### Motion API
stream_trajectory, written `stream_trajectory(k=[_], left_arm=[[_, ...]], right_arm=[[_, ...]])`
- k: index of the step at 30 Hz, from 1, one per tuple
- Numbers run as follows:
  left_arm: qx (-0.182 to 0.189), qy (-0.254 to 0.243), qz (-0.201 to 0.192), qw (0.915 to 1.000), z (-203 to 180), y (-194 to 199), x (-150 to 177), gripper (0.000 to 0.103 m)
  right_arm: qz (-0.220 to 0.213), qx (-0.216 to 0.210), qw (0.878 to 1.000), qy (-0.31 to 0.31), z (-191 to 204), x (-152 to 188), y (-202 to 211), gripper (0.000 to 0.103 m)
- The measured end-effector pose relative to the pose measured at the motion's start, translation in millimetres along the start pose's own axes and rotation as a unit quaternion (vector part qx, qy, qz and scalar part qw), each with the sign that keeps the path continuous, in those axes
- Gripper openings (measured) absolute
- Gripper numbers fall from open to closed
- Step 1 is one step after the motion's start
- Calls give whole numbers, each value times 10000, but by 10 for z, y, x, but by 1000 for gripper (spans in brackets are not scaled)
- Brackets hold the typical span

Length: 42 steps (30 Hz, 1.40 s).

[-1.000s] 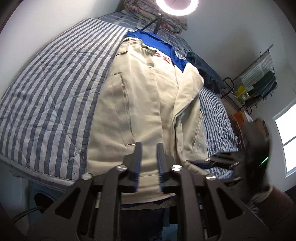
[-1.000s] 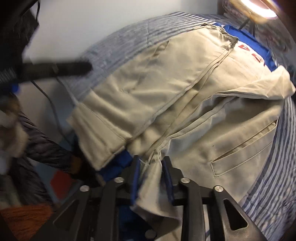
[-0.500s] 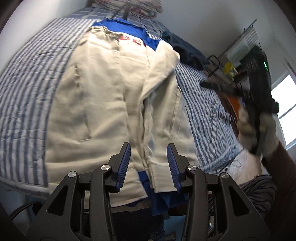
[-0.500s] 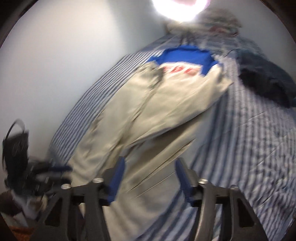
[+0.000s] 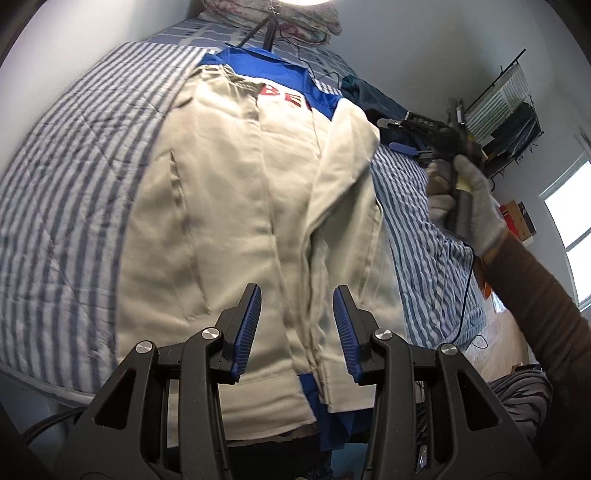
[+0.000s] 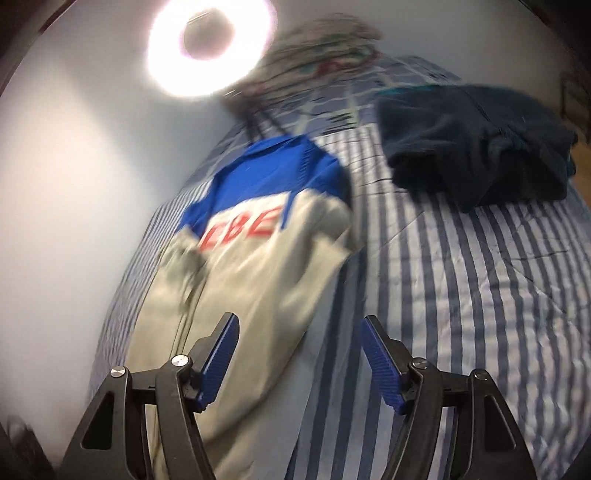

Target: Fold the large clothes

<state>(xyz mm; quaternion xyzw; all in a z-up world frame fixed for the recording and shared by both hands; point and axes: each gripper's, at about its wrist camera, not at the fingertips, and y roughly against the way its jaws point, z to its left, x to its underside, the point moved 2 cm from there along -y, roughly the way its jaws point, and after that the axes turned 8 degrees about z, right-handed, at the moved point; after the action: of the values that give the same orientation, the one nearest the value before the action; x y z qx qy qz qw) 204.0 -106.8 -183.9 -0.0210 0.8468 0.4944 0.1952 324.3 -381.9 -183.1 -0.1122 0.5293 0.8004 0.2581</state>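
Left wrist view looks along the jacket (image 5: pixel 236 206), which lies flat on the striped bed (image 5: pixel 62 192). The jacket is long. Its blue collar end is far from the person, and its hem hangs at the bed's near edge. Both sides look folded in toward the middle already, so I think the next fold goes along the length, with one end laid over the other.

The left gripper (image 5: pixel 296 334) hangs just above the hem end. Its jaws are partly apart with nothing pinched; the cloth lies under them, not in them. This gripper is the nearer one to the hem.

The right gripper (image 6: pixel 300 363) is out past the jacket's right side, up near the shoulder of the folded-in sleeve (image 5: pixel 347 147). Its jaws are opening and nothing is between them. In its own blurry view the jacket lies to the left of the jaws and bare bed lies to the right. A gloved hand (image 5: pixel 463 199) carries it, and it would need to come back over the jacket to grab an edge.

Beside the jacket's collar end, to the right, sits a dark heap of clothes (image 6: pixel 476 147). Behind the collar are a bunched blanket (image 5: pixel 273 14) and a bright ring lamp (image 6: pixel 208 48). Nothing lies on top of the jacket. The dark heap is the only thing close enough to get bumped.
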Motion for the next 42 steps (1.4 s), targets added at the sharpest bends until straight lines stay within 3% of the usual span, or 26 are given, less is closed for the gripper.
stream_trajectory(k=[6,7,8,9,12,14,15,16,17,23,24,26,30,36,42], left_arm=[[-182,-52,-213,9996,132,211,-262,40],[-184,-11,-289,9994,167,244,-301,40],[-160,47,-330,9993,196,261,-321,40],[-97,134,-362,9992,231,277,-334,40],[58,250,-359,9990,275,293,-329,40],[49,195,-342,9992,257,304,-311,40],[46,172,-335,9993,249,306,-299,40],[47,151,-341,9993,248,318,-284,40],[30,136,-355,9993,241,329,-277,40],[8,110,-428,9990,265,400,-243,40],[31,153,-421,9990,286,402,-238,40],[70,212,-407,9989,313,407,-232,40],[59,244,-400,9989,349,408,-233,40],[132,318,-267,9991,344,323,-240,40],[104,254,-298,9992,307,317,-258,40]], right_arm=[[-67,-620,9962,-611,-234,-285,-307,68],[-53,-685,9957,-619,-214,-322,-346,63],[-14,-758,9953,-600,-186,-352,-377,48],[44,-819,9951,-557,-133,-379,-399,41],[148,-1029,9944,-173,136,-419,-406,38],[251,-911,9952,270,360,-436,-427,41],[277,-761,9959,412,430,-436,-439,46],[290,-538,9970,484,483,-439,-456,58],[282,-410,9976,472,496,-445,-468,59],[-210,-146,9997,-31,297,-393,-294,59],[-304,-134,9992,-207,210,-376,-250,57],[-432,-261,9971,-563,17,-385,-175,42],[-480,-131,9945,-926,-260,-372,-155,41],[-58,66,9999,-98,-28,-363,-388,41],[210,482,9949,867,448,-412,-662,41]])
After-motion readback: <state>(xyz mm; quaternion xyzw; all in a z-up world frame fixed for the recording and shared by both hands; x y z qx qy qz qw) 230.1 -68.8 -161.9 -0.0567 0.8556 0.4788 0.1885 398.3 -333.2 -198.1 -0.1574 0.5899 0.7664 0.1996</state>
